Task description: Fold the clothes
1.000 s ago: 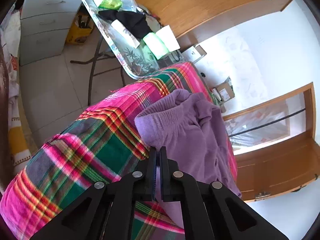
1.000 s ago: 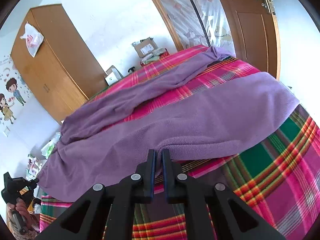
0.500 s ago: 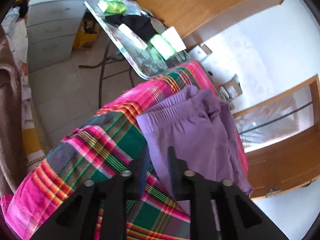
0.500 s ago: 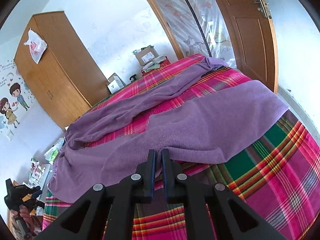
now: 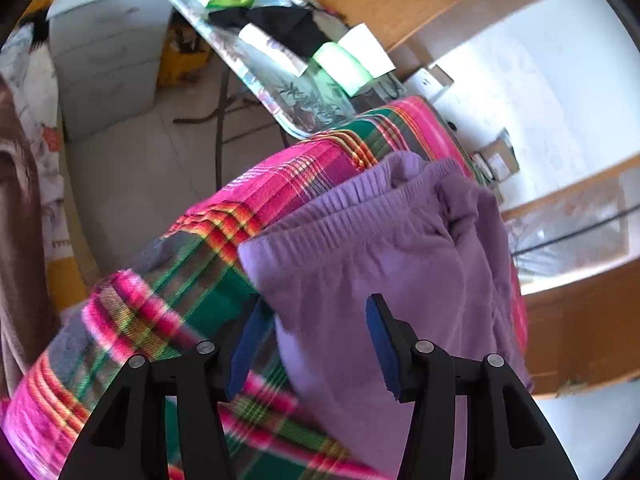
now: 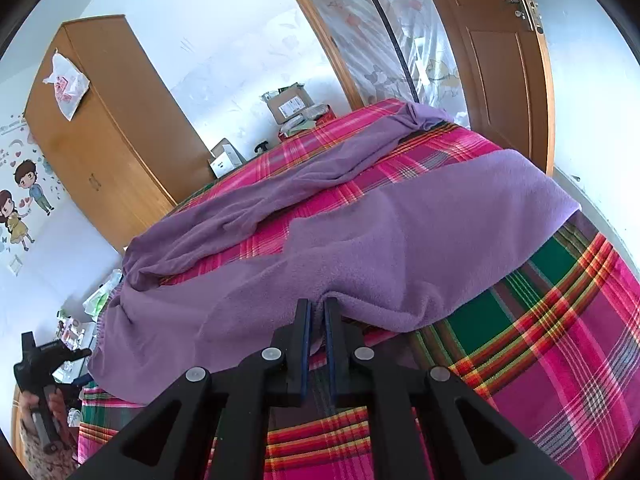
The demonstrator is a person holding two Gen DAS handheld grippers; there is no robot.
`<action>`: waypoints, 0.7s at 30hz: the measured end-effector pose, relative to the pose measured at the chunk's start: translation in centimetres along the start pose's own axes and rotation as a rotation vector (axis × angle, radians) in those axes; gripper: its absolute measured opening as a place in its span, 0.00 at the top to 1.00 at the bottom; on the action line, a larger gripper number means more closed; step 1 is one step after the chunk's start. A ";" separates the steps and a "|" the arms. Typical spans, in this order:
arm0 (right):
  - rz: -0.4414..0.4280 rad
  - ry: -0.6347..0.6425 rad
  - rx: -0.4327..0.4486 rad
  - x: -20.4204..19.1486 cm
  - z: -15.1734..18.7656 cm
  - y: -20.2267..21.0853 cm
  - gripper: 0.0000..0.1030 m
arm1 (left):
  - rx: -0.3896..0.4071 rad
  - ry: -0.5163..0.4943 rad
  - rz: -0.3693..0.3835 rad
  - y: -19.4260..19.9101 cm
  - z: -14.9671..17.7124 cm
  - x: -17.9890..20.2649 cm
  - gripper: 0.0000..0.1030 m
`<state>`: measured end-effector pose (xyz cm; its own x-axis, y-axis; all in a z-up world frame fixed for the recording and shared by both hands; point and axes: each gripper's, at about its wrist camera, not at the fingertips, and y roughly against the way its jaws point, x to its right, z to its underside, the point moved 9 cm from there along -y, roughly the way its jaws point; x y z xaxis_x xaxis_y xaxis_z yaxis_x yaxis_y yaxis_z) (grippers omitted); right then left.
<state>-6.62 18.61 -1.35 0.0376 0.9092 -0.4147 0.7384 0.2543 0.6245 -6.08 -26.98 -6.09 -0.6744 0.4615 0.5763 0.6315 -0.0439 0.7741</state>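
- Purple pants (image 6: 360, 248) spread across the plaid bed (image 6: 560, 352), waistband by the bed's edge near the left tongs (image 5: 316, 344).
- Left tongs opening, pads clear of the fabric that lies between them.
- Right tongs (image 6: 316, 320) clamped on the pants' near edge.

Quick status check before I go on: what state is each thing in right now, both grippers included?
Purple trousers: spread on the bed, legs apart, not folded.
Waistband: lying on the plaid cover, released.
Left gripper: fingers opening, fabric beneath them, not pinched.
Right gripper: shut on the trouser leg's edge.
Plaid cover: spread over the bed.
Door: closed.
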 end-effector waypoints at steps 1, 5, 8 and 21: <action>0.000 -0.001 -0.001 0.0 0.0 -0.1 0.93 | -0.003 0.003 0.001 -0.1 -0.1 0.2 0.60; -0.003 -0.004 -0.003 0.2 -0.1 -0.3 0.93 | -0.008 -0.031 0.004 -0.5 0.2 0.8 0.94; -0.004 -0.002 0.003 0.3 -0.4 -0.2 0.93 | 0.015 0.003 0.032 0.1 -0.1 0.6 0.96; 0.001 -0.010 0.103 1.2 -2.5 3.1 0.94 | 0.108 -0.015 0.193 6.5 1.6 2.2 0.97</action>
<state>-5.95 21.28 1.72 0.0444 0.9060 -0.4210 0.8034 0.2181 0.5541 -2.84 -24.81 -0.21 -0.5319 0.4667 0.7066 0.7860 -0.0383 0.6170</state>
